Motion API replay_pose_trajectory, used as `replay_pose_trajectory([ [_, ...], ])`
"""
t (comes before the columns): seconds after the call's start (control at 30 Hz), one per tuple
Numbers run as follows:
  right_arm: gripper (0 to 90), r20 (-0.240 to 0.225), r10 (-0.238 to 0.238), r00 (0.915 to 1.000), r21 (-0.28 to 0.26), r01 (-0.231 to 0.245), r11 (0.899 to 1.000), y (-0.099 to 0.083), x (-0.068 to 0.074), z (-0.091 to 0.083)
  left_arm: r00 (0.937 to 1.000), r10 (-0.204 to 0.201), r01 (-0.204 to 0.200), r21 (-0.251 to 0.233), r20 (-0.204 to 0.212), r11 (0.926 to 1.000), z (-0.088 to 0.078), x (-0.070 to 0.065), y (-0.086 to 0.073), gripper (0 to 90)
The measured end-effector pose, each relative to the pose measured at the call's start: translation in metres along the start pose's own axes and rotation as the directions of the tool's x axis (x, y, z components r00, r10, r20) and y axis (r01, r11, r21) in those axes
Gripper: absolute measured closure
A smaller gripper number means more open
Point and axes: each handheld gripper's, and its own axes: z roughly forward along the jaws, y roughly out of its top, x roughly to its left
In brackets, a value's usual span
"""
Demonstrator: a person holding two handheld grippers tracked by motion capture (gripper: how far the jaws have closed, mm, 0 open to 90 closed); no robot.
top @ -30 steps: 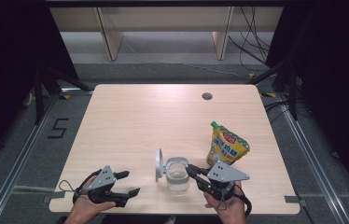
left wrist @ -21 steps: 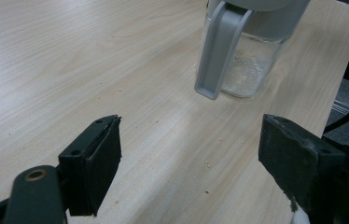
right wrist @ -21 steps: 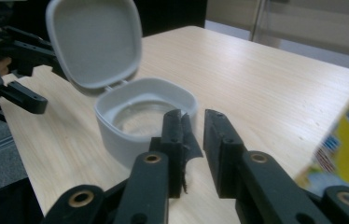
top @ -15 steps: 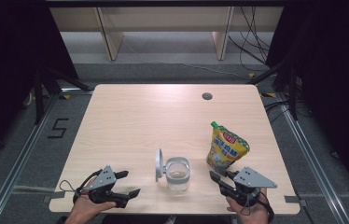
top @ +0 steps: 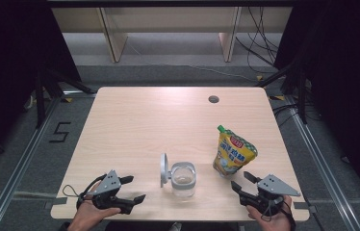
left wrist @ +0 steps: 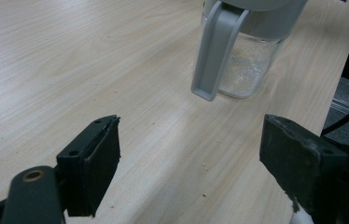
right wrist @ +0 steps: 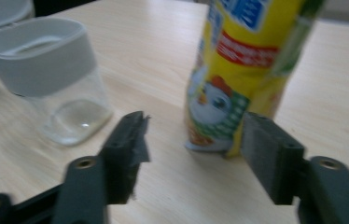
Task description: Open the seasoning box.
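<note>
Right gripper (top: 243, 183) sits at table (top: 168, 120) front-right corner, jaws spread w/ nothing between; they've just been opening. It points at the yellow pouch (top: 233, 153), which stands upright just ahead, near but not touching. In right gripper view the pouch (right wrist: 242, 70) is ahead of the gap between the jaws, a bit blurred.

Left gripper (top: 134, 188) rests at front-left, jaws wide apart, empty.

Clear jar (top: 183, 179) w/ grey rim stands btwn the two grippers near front edge, its grey lid (top: 163, 169) flipped open on the left side. In left gripper view the jar (left wrist: 252, 56) is ahead of the jaws, apart from them.
</note>
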Motion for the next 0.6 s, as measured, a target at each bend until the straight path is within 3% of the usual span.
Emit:
replay_pose_trajectory([
  [0.03, 29.3, 0.017, 0.042, 0.999, 0.002, -0.042, 0.999, -0.004, -0.003, 0.002, 0.9993, 0.036, -0.036, 0.011, -0.005, 0.9993, -0.001, 0.002, 0.001, 19.7],
  [0.07, 29.3, 0.017, 0.042, 0.999, 0.002, -0.042, 0.999, -0.004, -0.003, 0.002, 0.9991, 0.042, -0.042, 0.016, -0.007, 0.999, -0.001, 0.002, 0.001, 19.7],
  [0.1, 27.0, 0.015, 0.057, 0.9983, 0.01, -0.057, 0.998, -0.005, -0.006, 0.002, 0.9994, 0.034, -0.034, 0.006, -0.001, 0.9994, 0.0, 0.002, 0.002, 19.6],
  [0.13, 20.9, 0.019, 0.05, 0.9986, 0.012, -0.05, 0.999, -0.008, -0.013, 0.006, 1.0, 0.001, -0.001, 0.005, 0.0, 1.0, 0.0, 0.001, 0.002, 19.6],
  [0.2, 18.6, 0.025, 0.059, 0.9979, 0.023, -0.06, 0.998, -0.011, -0.017, 0.009, 0.9995, 0.031, -0.031, 0.009, -0.003, 0.9995, 0.0, 0.003, 0.002, 19.6],
  [0.27, 17.7, 0.041, 0.078, 0.9961, 0.025, -0.079, 0.997, -0.011, -0.016, 0.009, 0.9997, 0.023, -0.023, 0.002, -0.004, 0.9997, 0.0, 0.003, 0.002, 19.6],
  [0.33, 16.7, 0.03, 0.069, 0.9971, 0.003, -0.069, 0.998, -0.011, -0.019, 0.011, 0.9998, 0.019, -0.019, 0.006, -0.007, 0.9998, -0.001, 0.003, 0.002, 19.6],
  [0.37, 16.7, 0.022, 0.052, 0.9984, -0.013, -0.051, 0.999, -0.01, -0.02, 0.013, 0.9999, -0.009, 0.009, -0.007, -0.01, 0.9999, 0.0, 0.0, 0.001, 19.6],
  [0.4, 16.6, 0.028, 0.046, 0.9986, -0.005, -0.046, 0.999, -0.01, -0.021, 0.014, 0.9997, 0.024, -0.024, -0.001, -0.003, 0.9997, -0.001, 0.002, 0.002, 19.6],
  [0.6, 16.6, 0.013, 0.054, 0.9984, 0.006, -0.055, 0.998, -0.012, -0.021, 0.018, 0.9997, 0.024, -0.024, 0.0, -0.004, 0.9997, -0.001, 0.002, 0.002, 19.6],
])
